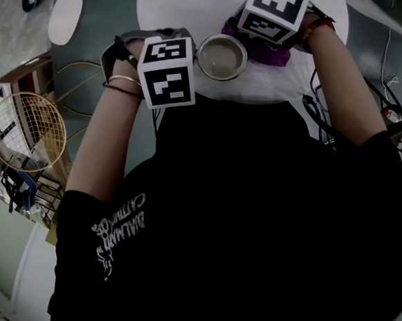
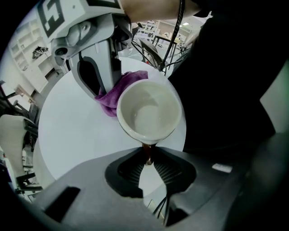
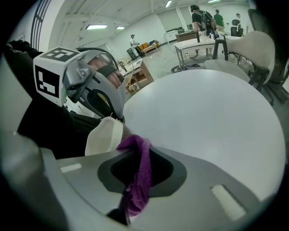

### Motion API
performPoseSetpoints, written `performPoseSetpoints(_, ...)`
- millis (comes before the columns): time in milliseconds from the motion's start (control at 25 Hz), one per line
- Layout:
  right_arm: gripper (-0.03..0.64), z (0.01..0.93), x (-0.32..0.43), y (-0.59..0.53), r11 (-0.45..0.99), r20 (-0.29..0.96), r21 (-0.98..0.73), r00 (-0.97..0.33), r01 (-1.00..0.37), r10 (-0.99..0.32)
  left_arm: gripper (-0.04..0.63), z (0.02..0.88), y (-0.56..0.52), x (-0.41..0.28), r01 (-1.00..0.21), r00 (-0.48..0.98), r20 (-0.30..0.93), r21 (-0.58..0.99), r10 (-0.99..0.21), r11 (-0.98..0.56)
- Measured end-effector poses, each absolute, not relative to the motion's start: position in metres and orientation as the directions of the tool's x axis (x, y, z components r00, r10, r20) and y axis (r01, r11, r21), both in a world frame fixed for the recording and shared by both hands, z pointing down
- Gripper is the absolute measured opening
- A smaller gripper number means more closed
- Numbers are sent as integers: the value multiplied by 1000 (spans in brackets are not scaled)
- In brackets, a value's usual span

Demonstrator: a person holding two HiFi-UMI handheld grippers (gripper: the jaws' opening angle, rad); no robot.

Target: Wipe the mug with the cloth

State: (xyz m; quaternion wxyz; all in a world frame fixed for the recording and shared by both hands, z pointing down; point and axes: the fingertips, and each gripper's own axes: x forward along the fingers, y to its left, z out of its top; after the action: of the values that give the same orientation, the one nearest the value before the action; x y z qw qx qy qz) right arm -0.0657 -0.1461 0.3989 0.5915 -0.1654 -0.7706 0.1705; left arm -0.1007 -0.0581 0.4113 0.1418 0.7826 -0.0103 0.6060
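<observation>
The left gripper (image 2: 148,159) has its jaws pressed together on the small dark handle (image 2: 147,152) of the mug (image 2: 149,113). It holds the pale cup by that loop alone, at the tabletop's (image 2: 76,131) edge nearest the person. The mouth is open to the camera and the inside looks empty. The views do not show whether the base rests on the tabletop or hangs just above it. The mug looks like glazed ceramic, so it is probably stiff, fairly heavy for so narrow a hold, slick and easy to chip. Gripped only at the handle, it is likely to swing or twist when pushed from the side, so wiping pressure is best kept light and directed toward the held side. Just beyond the mug's far wall, and seemingly touching it, lies the purple cloth (image 2: 118,92). It is a soft, limp terry piece that folds and bunches easily. The right gripper (image 3: 141,162) pinches it in closed jaws, with a wad sticking out past the tips to serve as the wiping pad and a tail hanging back between the fingers.
</observation>
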Motion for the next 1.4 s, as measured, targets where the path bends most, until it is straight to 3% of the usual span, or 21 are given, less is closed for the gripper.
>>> performPoseSetpoints(400,57,383,-72,-141,922,908,-376,-164,95,387,74,407,-57,-99,-179,251,958,185,137,-966)
performPoseSetpoints(1000,55,399,-101,-127,956,930,-251,-234,154,282,77,406,-47,-95,-247,292,955,136,60,-959)
performPoseSetpoints(1400,55,404,-127,-116,960,907,-276,-318,51,277,80,419,-38,-103,-289,357,933,149,38,-946)
